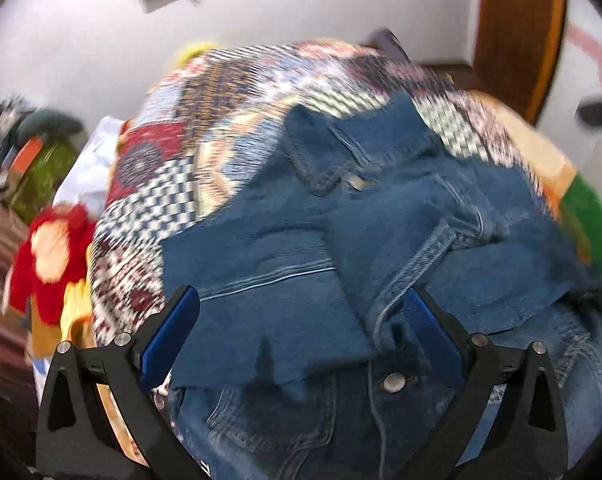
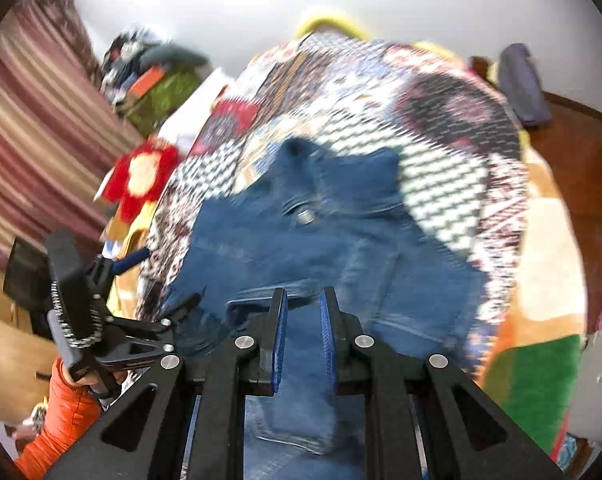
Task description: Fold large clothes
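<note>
Patterned bedspread point(image 1: 229, 128) is spread on bed | denim jacket point(image 1: 341, 240) is laid on it, partly folded | left tool point(image 1: 301, 312) is held wide open above jacket | right tool point(image 2: 304, 312) is narrowed around denim fold, grip unclear

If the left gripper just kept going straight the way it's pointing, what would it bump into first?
Most likely the blue denim jacket. The left gripper is open, and folded denim fills the view straight ahead of it. The patterned quilt comes only beyond that. Depth is hard to judge in this blurry view.
</note>
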Motion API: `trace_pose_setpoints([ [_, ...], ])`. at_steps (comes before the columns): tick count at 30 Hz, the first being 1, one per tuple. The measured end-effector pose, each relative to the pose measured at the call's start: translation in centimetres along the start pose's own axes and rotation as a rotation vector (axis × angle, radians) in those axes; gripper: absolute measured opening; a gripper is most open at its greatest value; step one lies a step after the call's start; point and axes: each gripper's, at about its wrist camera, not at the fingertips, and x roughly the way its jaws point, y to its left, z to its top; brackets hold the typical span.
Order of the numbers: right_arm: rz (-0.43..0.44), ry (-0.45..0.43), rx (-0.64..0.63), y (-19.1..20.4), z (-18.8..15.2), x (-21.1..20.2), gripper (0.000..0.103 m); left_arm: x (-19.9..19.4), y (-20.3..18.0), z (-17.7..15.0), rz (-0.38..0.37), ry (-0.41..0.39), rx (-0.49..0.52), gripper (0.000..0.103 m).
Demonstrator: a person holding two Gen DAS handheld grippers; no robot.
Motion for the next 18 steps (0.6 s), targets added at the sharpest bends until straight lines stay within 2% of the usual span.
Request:
trace_pose_setpoints([
  [3,-0.068,-0.003,0.018,-2.9,-0.9,-0.6,0.013,3.3,-2.9,0.8,0.027,0.072,0.108,0.103],
  [6,-0.119,0.042,0.044,-5.8,-2.1,0.6,0.013,5.6,-5.0,1.3,0.028,0.124,0.172,0.103],
  [11,-0.091,0.152,0.148,-10.0,-4.9,5.2,0.013,8.0,-6.4,2.6,0.099,0.128,0.216,0.103],
  [15,-0.074,0.229,0.190,-11.5,-7.3,9.6,0.013,7.7,-4.0,3.7,0.096,0.111,0.130,0.103],
  [18,-0.034,0.210,0.235,-12.4,-8.6,10.9,0.018,6.2,0.1,4.0,0.077,0.091,-0.002,0.103],
])
